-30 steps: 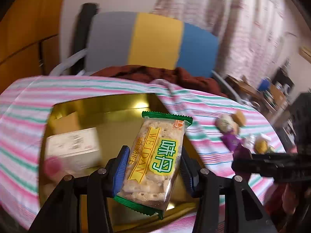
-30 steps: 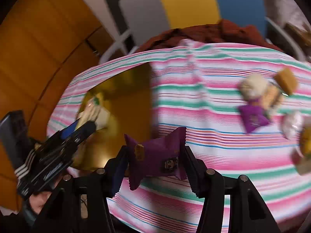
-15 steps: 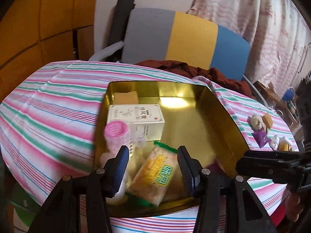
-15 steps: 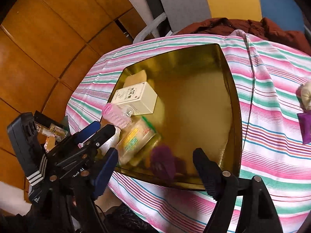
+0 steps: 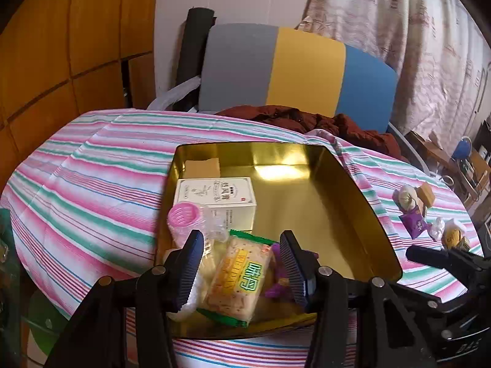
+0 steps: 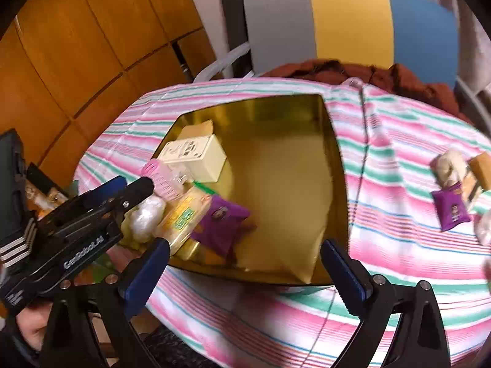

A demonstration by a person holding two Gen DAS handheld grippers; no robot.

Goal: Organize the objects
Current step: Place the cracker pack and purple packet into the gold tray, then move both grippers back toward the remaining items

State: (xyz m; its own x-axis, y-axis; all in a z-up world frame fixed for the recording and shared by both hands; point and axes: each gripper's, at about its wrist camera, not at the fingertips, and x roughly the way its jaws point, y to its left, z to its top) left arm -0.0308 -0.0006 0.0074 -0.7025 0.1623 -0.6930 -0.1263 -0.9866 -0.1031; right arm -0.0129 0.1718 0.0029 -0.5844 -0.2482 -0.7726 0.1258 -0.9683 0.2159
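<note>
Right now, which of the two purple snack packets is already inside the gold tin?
The purple packet beside the green-edged cracker pack lies inside the gold tin. The other purple packet lies out on the striped cloth.

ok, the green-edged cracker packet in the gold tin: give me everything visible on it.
The clear cracker packet with green crimped ends shows pale square crackers through the film, plus a yellow band and green characters on the front. It lies flat near the front-left of the shiny gold rectangular tin, long axis slightly tilted. A purple snack wrapper lies against its right side and a white wrapped item sits on its left. The left gripper is open around it, not pinching.
</note>
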